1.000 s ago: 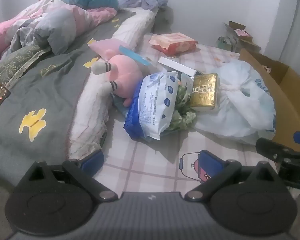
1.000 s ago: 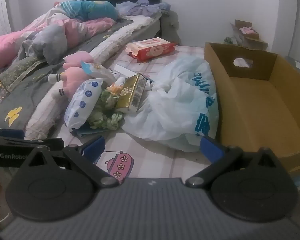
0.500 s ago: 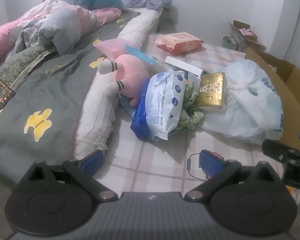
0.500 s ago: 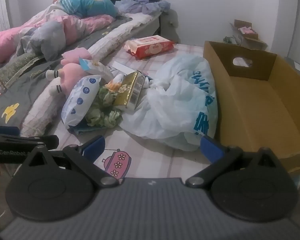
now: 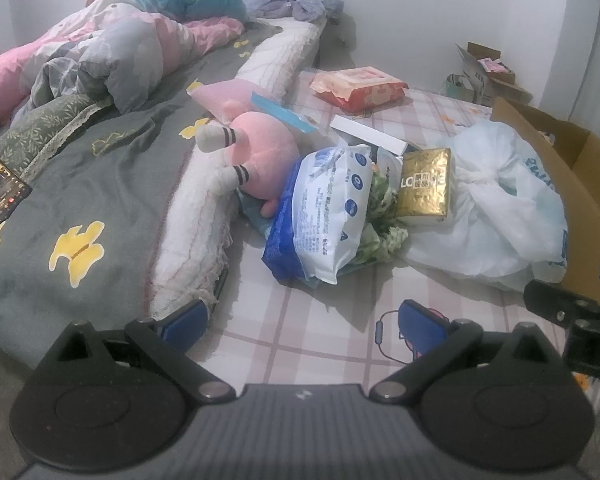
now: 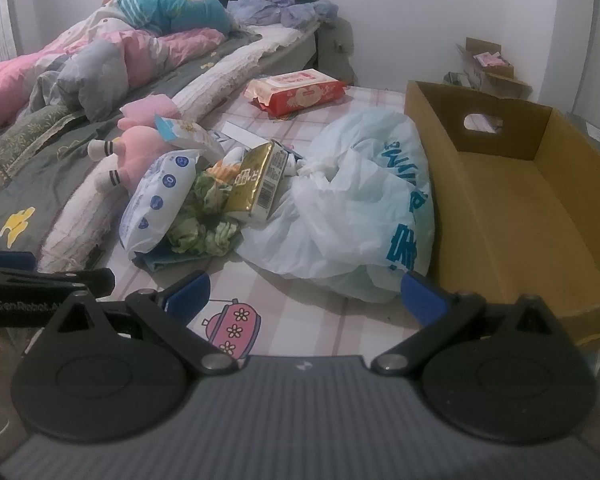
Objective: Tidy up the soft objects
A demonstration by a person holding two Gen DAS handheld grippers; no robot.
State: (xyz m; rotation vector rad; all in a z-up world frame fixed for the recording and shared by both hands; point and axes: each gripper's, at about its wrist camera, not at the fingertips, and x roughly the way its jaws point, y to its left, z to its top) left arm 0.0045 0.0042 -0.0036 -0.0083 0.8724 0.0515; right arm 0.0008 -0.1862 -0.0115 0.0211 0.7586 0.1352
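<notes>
Nothing is sorted yet, I judge: my left gripper (image 5: pixel 302 320) and right gripper (image 6: pixel 304 294) both hang apart and empty near the pile (image 6: pixel 204 200) of soft packs and pink plush toy (image 5: pixel 260 152), while the cardboard box (image 6: pixel 512 208) at right sits unfilled.

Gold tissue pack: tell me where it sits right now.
In both wrist views the gold tissue pack lies mid-pile, propped on the white plastic bag, with the blue-and-white wipes pack to its left.
</notes>
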